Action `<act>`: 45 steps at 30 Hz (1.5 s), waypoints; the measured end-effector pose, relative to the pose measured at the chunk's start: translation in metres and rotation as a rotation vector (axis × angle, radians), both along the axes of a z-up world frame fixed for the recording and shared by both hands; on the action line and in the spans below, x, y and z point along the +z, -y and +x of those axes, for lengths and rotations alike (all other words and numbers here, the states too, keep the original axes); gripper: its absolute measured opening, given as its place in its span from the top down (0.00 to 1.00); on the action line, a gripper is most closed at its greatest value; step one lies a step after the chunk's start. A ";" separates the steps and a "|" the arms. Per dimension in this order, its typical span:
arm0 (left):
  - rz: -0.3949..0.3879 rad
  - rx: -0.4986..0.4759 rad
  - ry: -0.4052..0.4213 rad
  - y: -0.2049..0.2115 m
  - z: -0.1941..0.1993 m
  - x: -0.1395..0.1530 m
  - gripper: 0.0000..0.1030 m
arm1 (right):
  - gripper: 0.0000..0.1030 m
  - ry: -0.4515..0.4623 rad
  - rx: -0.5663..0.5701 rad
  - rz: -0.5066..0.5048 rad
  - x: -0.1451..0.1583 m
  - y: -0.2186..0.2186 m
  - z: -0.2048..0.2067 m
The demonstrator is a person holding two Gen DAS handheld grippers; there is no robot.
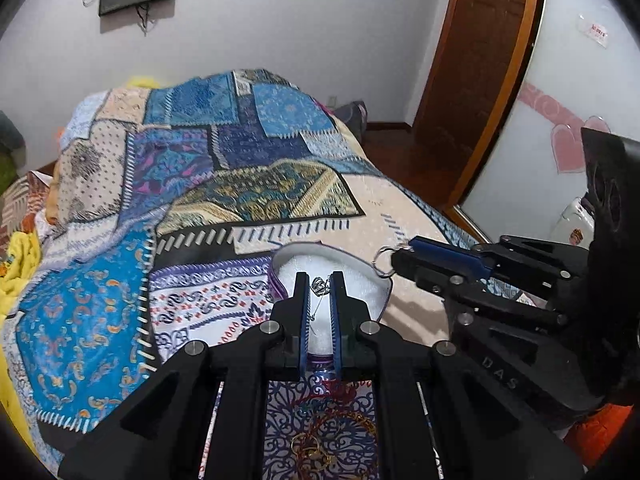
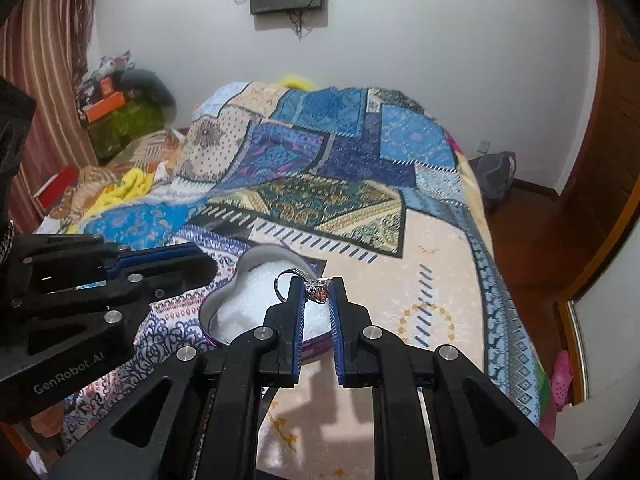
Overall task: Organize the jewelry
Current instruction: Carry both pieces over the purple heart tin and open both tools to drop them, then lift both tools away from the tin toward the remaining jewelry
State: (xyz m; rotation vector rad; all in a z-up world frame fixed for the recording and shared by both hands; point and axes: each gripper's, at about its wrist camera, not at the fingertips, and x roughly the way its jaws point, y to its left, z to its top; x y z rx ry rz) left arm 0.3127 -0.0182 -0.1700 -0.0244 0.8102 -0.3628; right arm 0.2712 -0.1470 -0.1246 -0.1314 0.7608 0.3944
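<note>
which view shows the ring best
Right wrist view: the ring sits up close between the right claw tips, stone and band visible. The left wrist view shows only its band, small, at that claw's tip.

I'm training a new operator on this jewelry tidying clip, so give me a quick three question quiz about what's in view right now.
1. True or false: the right hand-held gripper is shut on a ring.
2. Multiple choice: the open box on the bedspread is shaped like a) a square, b) a heart, c) a star.
3. Fill in: the left hand-held gripper pinches a small silver pendant shaped like a ____.

Key
1. True; the ring carries a reddish stone and its band sticks out to one side.
2. b; it has a white lining.
3. Crown, on a thin chain.
</note>
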 end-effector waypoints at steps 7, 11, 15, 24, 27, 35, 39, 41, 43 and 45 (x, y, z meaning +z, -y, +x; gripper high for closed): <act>-0.048 -0.031 -0.112 -0.005 0.020 -0.023 0.92 | 0.89 -0.113 0.021 0.056 -0.016 0.007 0.016; -0.047 -0.033 -0.120 -0.007 0.024 -0.027 0.92 | 0.89 -0.148 0.015 0.056 -0.020 0.006 0.020; -0.048 -0.046 -0.125 -0.005 0.026 -0.028 0.92 | 0.89 -0.185 0.031 0.055 -0.026 0.003 0.025; -0.036 -0.044 -0.119 -0.007 0.026 -0.026 0.92 | 0.89 -0.190 0.050 0.017 -0.026 0.000 0.024; -0.025 -0.042 -0.110 -0.008 0.023 -0.022 0.92 | 0.89 -0.187 0.054 0.000 -0.026 -0.002 0.023; 0.012 -0.035 -0.065 -0.011 0.007 -0.004 0.73 | 0.84 -0.150 0.052 -0.017 -0.011 -0.001 0.010; 0.047 -0.022 -0.018 -0.014 -0.010 0.009 0.65 | 0.69 -0.108 0.046 -0.023 0.002 -0.001 -0.002; 0.065 -0.013 -0.004 -0.016 -0.019 0.014 0.65 | 0.68 -0.087 0.048 -0.018 0.010 0.000 -0.010; 0.071 -0.004 0.004 -0.020 -0.030 0.019 0.64 | 0.68 -0.076 0.048 -0.018 0.015 0.001 -0.017; 0.077 0.005 0.009 -0.023 -0.039 0.023 0.63 | 0.68 -0.059 0.049 -0.019 0.022 0.001 -0.026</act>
